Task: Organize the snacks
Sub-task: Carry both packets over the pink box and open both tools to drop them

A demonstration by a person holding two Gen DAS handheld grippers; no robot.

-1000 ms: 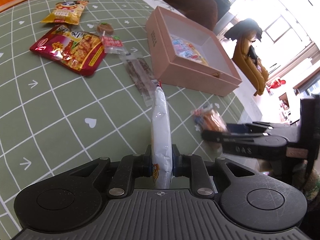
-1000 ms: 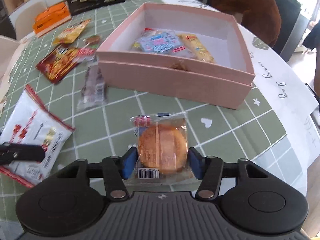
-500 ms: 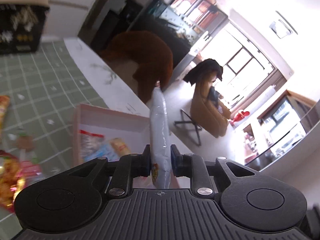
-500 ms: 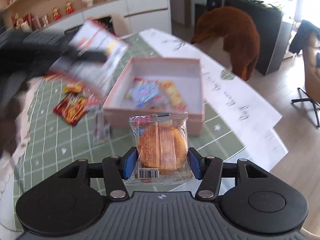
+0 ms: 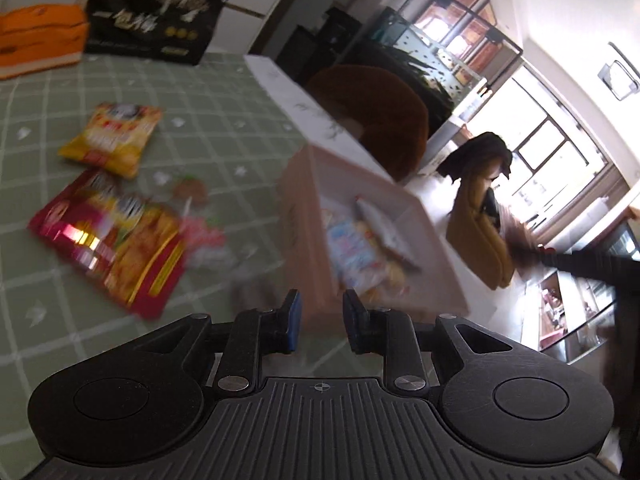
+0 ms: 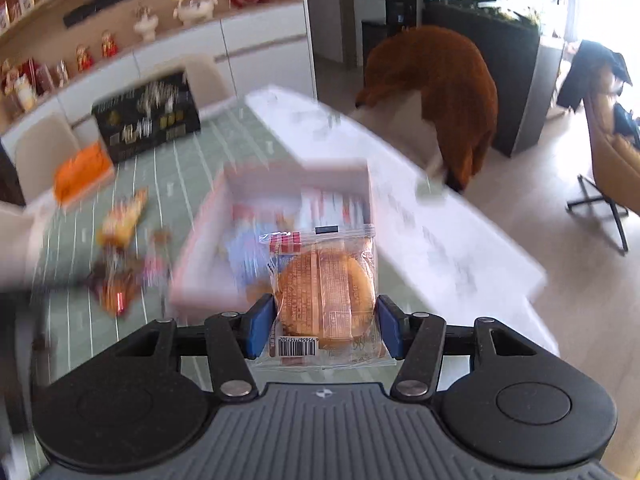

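Your right tool (image 6: 326, 322) pinches a clear-wrapped round cake (image 6: 326, 294) between its blue pads, held near and in front of the blurred pink box (image 6: 208, 248) on the green checked worktop (image 6: 192, 160), with loose snack packets (image 6: 120, 220) lying to the left.

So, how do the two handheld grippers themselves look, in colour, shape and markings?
Both look identical. The left gripper and the right gripper have matte black bodies with a ribbed grey plate bearing a small crosshair mark, two round black discs, silver pivot screws on black linkage bars, and blue pads on the fingers. No cables or sleeves show.
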